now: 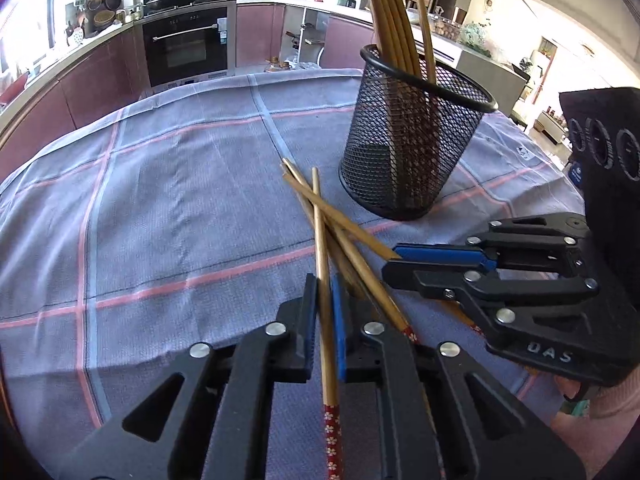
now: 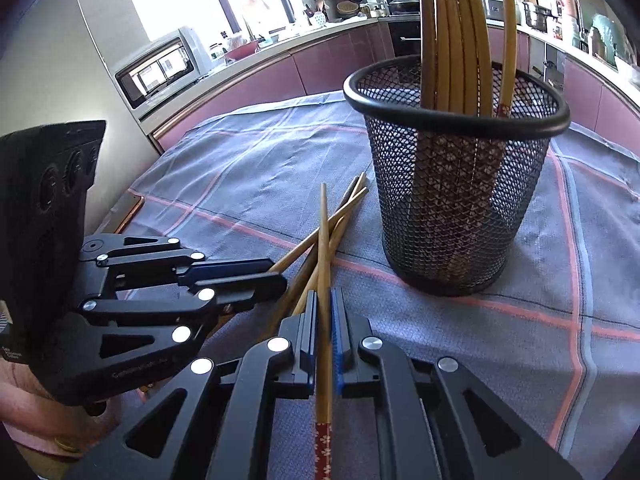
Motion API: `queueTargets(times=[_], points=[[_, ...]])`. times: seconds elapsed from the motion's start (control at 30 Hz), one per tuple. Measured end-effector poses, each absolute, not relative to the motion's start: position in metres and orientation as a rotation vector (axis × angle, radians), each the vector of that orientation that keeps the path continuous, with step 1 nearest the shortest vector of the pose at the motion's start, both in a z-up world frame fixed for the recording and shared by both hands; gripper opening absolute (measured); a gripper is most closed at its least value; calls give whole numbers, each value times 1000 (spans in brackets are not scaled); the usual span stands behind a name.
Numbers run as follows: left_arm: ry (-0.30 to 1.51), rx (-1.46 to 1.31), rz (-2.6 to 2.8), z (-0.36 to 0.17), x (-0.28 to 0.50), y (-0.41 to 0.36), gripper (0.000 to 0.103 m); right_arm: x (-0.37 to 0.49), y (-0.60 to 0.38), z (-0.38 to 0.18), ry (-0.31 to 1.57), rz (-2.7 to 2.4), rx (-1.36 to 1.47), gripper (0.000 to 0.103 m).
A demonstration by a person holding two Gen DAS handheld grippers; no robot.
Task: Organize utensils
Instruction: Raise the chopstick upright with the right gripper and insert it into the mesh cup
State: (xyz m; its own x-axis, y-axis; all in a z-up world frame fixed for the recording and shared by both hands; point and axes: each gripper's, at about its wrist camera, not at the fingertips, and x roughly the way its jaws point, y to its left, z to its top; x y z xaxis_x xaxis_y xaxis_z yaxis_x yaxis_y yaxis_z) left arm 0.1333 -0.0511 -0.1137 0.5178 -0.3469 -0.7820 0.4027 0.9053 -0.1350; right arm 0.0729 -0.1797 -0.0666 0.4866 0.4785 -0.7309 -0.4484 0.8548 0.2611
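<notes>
A black mesh cup stands on the checked cloth with several bamboo chopsticks upright in it. In front of it, a few chopsticks lie crossed. My left gripper is shut on one chopstick, whose red flowered end points back toward the camera. My right gripper is shut on another chopstick, coming in from the right. Beneath them, a loose chopstick rests on the cloth.
The grey-blue cloth with pink stripes covers the table, with bare cloth to the left of the cup. Kitchen counters, an oven and a microwave are behind. A hand and pink sleeve hold the right gripper.
</notes>
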Motion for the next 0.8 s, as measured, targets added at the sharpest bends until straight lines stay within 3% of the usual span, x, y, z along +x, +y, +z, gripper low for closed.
queueTargets(times=[0.8], points=[[666, -117, -643, 0, 102, -17, 7, 50, -234, 31, 591, 557, 118, 6]])
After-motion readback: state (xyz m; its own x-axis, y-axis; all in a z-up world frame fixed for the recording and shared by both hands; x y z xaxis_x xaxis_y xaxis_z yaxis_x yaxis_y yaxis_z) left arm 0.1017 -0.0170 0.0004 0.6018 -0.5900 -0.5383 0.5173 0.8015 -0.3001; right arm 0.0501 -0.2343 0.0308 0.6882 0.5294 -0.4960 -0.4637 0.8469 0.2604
